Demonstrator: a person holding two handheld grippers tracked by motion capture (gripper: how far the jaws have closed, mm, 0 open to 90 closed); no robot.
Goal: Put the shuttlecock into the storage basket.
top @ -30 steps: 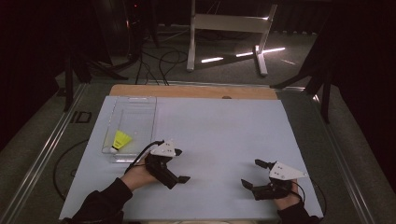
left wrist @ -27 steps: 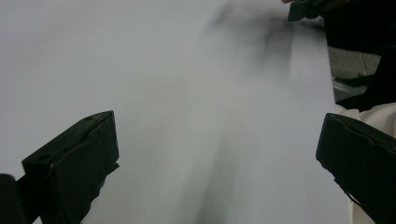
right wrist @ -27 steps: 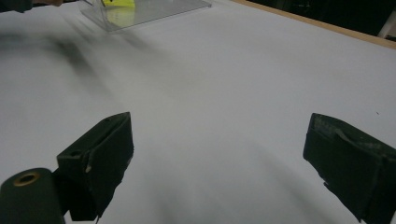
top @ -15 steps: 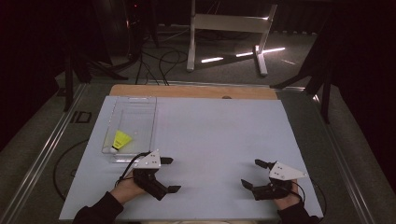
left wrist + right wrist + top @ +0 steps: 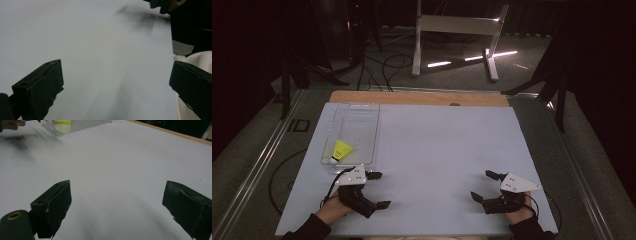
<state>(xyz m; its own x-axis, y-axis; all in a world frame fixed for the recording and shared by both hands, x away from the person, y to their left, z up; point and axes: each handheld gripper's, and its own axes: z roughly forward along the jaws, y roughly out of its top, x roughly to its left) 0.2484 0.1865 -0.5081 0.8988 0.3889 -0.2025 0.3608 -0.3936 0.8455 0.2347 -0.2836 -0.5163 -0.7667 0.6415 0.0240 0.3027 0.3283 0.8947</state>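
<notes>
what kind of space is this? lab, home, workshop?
Likely a lab or recording studio: a table under a plain white sheet, cables loose on a dark floor, a white metal stand behind, and a clear tray holding a yellow shuttlecock.

A yellow shuttlecock [image 5: 343, 149] lies in a clear tray [image 5: 362, 113] on a white table [image 5: 442, 150] with a tan wooden edge.

No readable text anywhere; a dark mark left of the table [image 5: 422, 145] may be lettering.
</notes>
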